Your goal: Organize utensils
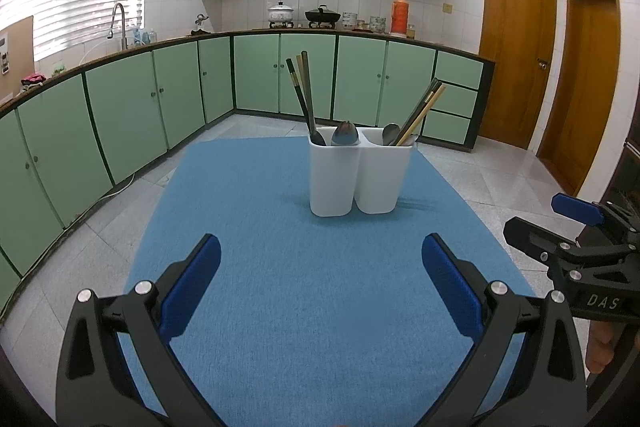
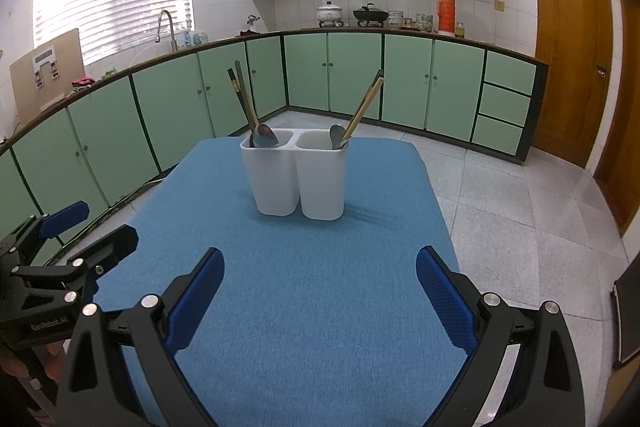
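Observation:
A white two-compartment utensil holder point(image 1: 358, 173) point(image 2: 298, 175) stands on the far half of a blue mat point(image 1: 304, 287) point(image 2: 312, 287). Its left compartment holds dark chopsticks point(image 1: 302, 91) point(image 2: 242, 97) and a metal spoon point(image 1: 345, 135) point(image 2: 265, 137). Its right compartment holds lighter chopsticks point(image 1: 422, 111) point(image 2: 366, 103) and a spoon point(image 1: 390, 134) point(image 2: 337, 135). My left gripper point(image 1: 320, 283) is open and empty above the mat's near half. My right gripper point(image 2: 320, 295) is open and empty beside it. Each also shows in the other's view, the right one point(image 1: 560, 227) and the left one point(image 2: 80, 231).
The mat covers a table with tiled floor point(image 1: 500, 179) around it. Green kitchen cabinets point(image 1: 160, 99) run along the left and back walls. Wooden doors point(image 1: 516, 59) stand at the right.

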### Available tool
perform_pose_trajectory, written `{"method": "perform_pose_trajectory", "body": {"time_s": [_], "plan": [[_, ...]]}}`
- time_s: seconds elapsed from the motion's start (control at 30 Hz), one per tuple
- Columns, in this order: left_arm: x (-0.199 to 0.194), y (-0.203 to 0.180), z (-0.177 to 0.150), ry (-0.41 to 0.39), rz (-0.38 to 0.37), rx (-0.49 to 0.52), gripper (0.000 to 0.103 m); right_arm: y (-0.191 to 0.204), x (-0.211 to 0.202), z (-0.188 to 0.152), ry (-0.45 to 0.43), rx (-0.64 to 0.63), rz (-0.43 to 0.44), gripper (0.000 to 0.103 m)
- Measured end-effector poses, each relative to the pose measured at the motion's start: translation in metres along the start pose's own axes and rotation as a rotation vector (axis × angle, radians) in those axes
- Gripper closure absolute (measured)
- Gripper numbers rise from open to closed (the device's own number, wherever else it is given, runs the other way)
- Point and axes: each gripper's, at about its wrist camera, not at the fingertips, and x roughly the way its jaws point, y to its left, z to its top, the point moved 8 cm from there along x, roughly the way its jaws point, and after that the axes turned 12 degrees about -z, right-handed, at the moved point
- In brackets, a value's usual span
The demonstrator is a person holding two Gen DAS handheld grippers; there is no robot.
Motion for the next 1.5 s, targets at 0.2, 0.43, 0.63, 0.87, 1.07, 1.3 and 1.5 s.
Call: {"method": "perform_pose_trajectory", "body": {"time_s": [0.2,0.43,0.63,0.87,1.07,1.3,1.5], "plan": [[-0.0011,-0.0001,0.0006,-0.002,0.001,0.001,0.005,0.0001,0.0000,0.0001,-0.001,0.000,0.000,0.008],[-0.0009,-0.0003,0.0007,-0.003,0.001,0.000,0.005,-0.0004,0.0002,0.0002,0.000,-0.003,0.000,0.008],[-0.0024,0.0000,0.0018,-0.004,-0.001,0.000,0.005,-0.0002,0.0001,0.0001,-0.001,-0.002,0.000,0.008],[-0.0028,-0.0009,0.0028,-0.006,-0.002,0.003,0.005,0.0001,-0.0001,0.0003,-0.001,-0.003,0.000,0.008],[-0.0029,-0.0004,0.0035,-0.009,-0.002,0.006,0.005,0.0004,0.0001,-0.0001,0.001,-0.002,0.000,0.008],[-0.0036,0.0000,0.0023,-0.011,-0.003,0.007,0.005,0.0019,0.0010,-0.0011,0.000,-0.004,0.001,0.008],[-0.0043,-0.0002,0.0024,-0.012,-0.002,0.007,0.005,0.0024,0.0016,-0.0024,0.000,-0.004,0.002,0.008]]}}
